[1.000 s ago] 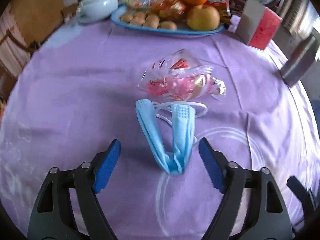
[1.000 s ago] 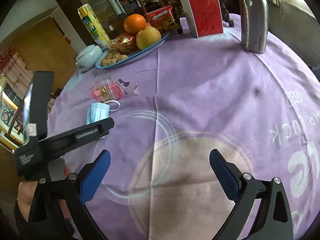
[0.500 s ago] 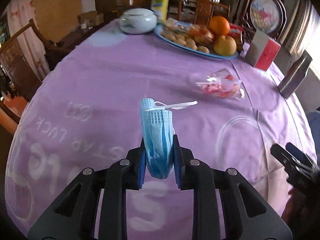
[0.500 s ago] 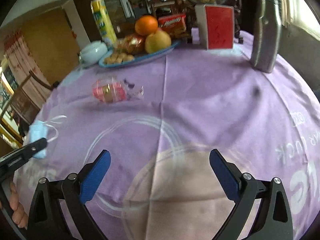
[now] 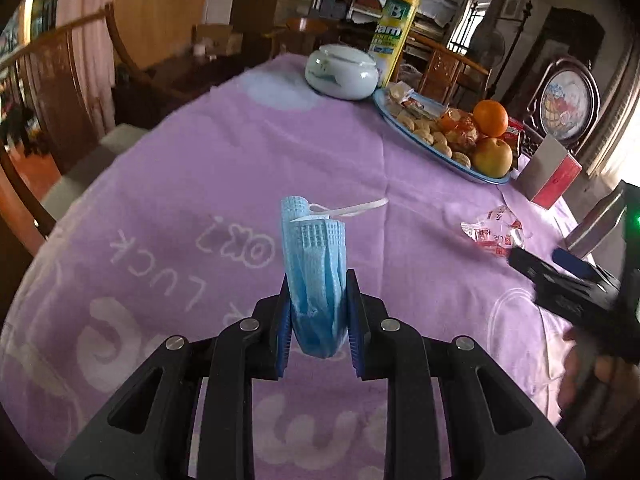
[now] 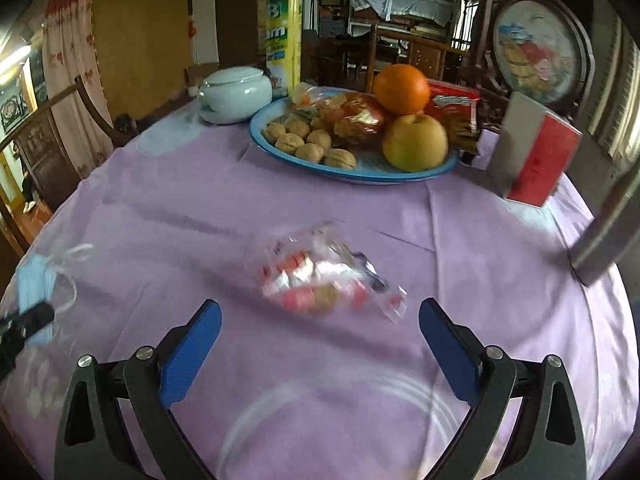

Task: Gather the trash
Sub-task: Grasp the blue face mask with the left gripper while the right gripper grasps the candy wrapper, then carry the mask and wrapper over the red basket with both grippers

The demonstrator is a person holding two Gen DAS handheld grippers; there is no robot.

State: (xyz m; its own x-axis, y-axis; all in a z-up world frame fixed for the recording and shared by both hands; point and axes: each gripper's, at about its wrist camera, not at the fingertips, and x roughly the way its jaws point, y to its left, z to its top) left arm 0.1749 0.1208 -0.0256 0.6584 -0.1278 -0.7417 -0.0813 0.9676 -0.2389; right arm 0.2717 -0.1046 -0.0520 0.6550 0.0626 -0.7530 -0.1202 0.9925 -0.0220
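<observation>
Face mask (image 5: pixel 316 276) — blue, folded, clamped between the pads of the left gripper (image 5: pixel 318 320), held off the tabletop (image 5: pixel 200 184) with one white ear loop sticking out sideways. Same mask shows blurred at the far left edge of the right wrist view (image 6: pixel 34 280).

Second piece of trash: a crumpled clear wrapper (image 6: pixel 324 280) with red print, lying flat on the purple cloth just ahead of the right gripper (image 6: pixel 320 328). That gripper's fingers stand wide apart, nothing between them, not touching the wrapper. Wrapper text too blurred to read.

Cloth print reads "LUCK" upside down in the left wrist view, plus larger white letters I can't make out.

Further back: blue oval plate (image 6: pixel 280 156) with walnuts, wrapped snacks, an orange and a pear. Beside it a pale lidded ceramic jar (image 6: pixel 234 94) and a tall yellow can (image 6: pixel 284 24) — a "B" logo and letters "am" legible. Red-and-grey box (image 6: pixel 536 156) stands to the right of the plate.
</observation>
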